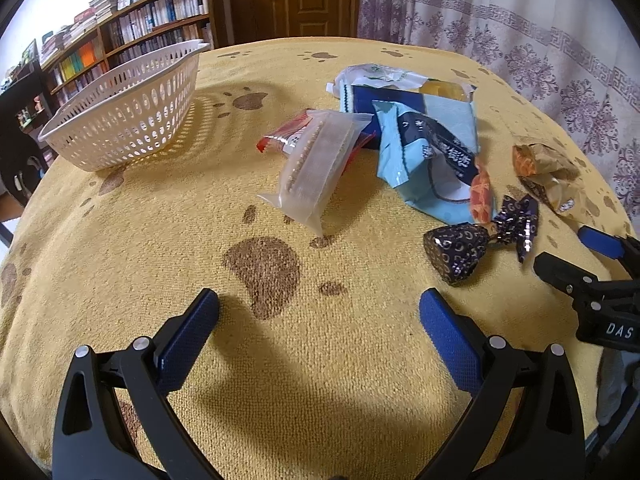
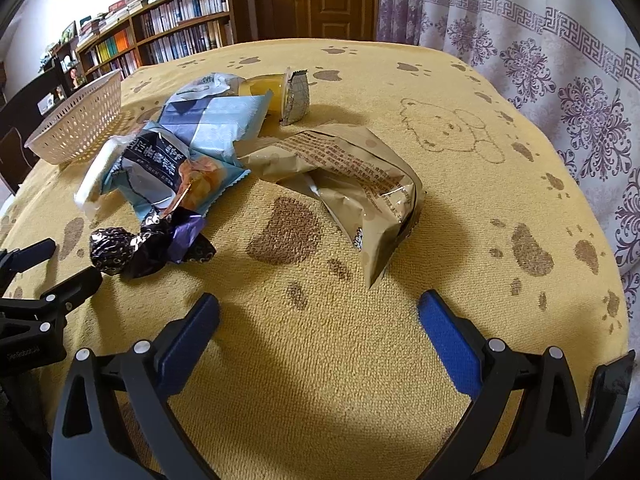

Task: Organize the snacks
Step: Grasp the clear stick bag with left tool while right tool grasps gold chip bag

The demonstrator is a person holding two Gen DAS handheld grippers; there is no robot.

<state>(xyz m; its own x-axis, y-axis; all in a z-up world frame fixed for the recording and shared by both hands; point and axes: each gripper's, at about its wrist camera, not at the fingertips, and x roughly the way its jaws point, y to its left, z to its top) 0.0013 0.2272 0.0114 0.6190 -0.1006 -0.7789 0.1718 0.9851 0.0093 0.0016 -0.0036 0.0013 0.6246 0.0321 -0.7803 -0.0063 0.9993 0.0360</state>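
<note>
Both grippers are hanging low over the yellow paw-print cloth (image 1: 160, 220), nothing in either one. The left gripper (image 1: 319, 322) is sitting with jaws spread wide, and so is the right gripper (image 2: 319, 322). The white basket (image 1: 132, 108) is sitting empty at the far left. All the snacks are lying right of the basket: a clear pouch (image 1: 316, 168) nearest it, then a light blue packet (image 1: 428, 160), dark foil candy (image 1: 460, 252) and a tan bag (image 2: 360, 184) farthest off.

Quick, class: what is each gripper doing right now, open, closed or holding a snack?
Left gripper: open, holding nothing, above the tablecloth.
Right gripper: open, holding nothing, short of the tan snack bag.
</note>
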